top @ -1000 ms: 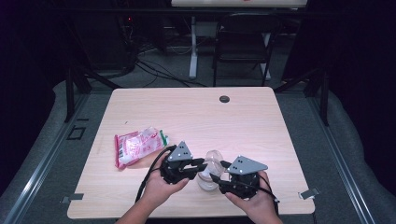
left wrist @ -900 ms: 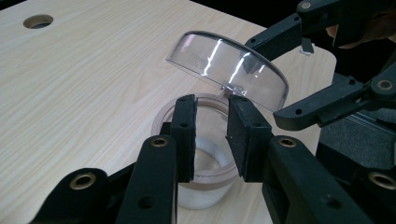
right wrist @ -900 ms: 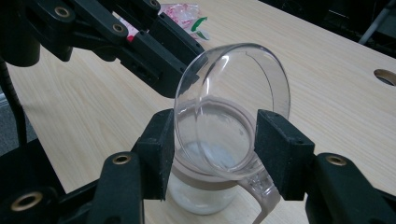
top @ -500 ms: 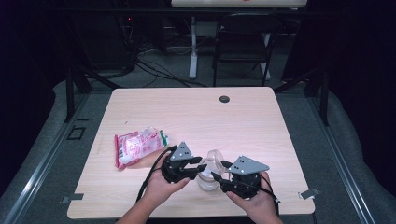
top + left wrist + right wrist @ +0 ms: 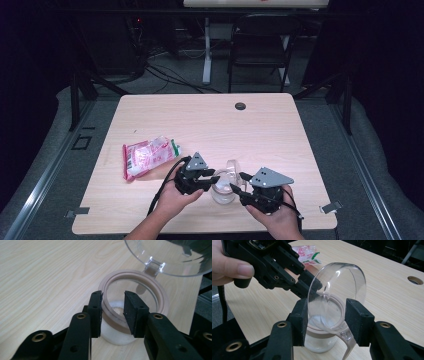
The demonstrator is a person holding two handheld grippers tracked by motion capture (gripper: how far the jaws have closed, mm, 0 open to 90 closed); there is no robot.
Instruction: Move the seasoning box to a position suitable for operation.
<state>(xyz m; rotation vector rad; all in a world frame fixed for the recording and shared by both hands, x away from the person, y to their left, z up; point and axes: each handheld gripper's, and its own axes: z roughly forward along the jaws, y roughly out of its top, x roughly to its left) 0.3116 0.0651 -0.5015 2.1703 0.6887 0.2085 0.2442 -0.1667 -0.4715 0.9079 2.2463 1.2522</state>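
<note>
The right gripper [image 5: 325, 315] has its jaws spread, one on each side of the tilted clear lid [image 5: 337, 295], and whether they touch it cannot be told. Just below and ahead of them stands the glass jar [image 5: 322, 340] with a tan ring at its mouth. The left gripper [image 5: 113, 307] grasps that ring's near rim [image 5: 110, 312], one jaw outside, one inside. Beyond the left gripper, well apart, a pink packet [image 5: 147, 156] lies on the table [image 5: 260, 130].
</note>
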